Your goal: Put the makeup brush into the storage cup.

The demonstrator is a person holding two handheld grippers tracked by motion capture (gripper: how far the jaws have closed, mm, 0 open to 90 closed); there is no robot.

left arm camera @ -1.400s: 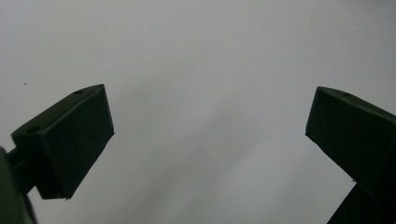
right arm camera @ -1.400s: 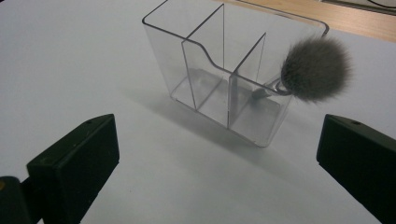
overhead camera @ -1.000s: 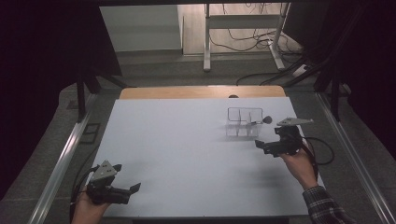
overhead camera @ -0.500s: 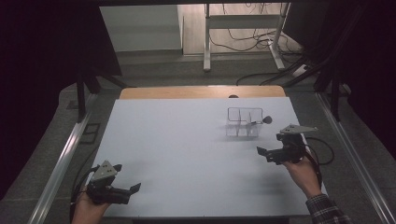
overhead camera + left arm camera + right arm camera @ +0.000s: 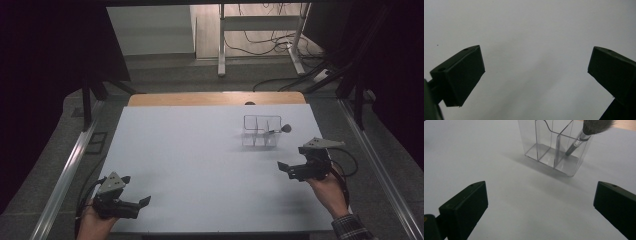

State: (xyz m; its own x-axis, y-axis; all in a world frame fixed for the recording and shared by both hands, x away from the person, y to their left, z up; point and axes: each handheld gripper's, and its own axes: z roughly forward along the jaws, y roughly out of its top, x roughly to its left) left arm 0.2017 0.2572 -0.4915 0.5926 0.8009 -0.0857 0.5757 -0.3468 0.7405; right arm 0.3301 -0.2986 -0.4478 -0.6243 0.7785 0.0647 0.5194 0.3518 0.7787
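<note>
Two grippers are in use over a white surface (image 5: 200, 160). The right gripper (image 5: 283, 167) is held near the right edge of the surface, its fingers (image 5: 464, 205) spread wide apart with nothing between them. It is aimed at a clear plastic organizer (image 5: 261, 131), which stands upright on the surface some way ahead of the fingers and apart from them. In the right gripper view, the organizer (image 5: 554, 147) shows three compartments side by side. A makeup brush (image 5: 584, 133) leans tilted in the compartment at the right of that view, handle down and bristles up, with the bristle head projecting past the organizer's rim. The other two compartments hold nothing. The left gripper (image 5: 145, 201) is held low at the near left corner of the surface, well apart from the organizer. Its fingers (image 5: 461, 75) are likewise spread wide and hold nothing; bare white surface lies between them.
</note>
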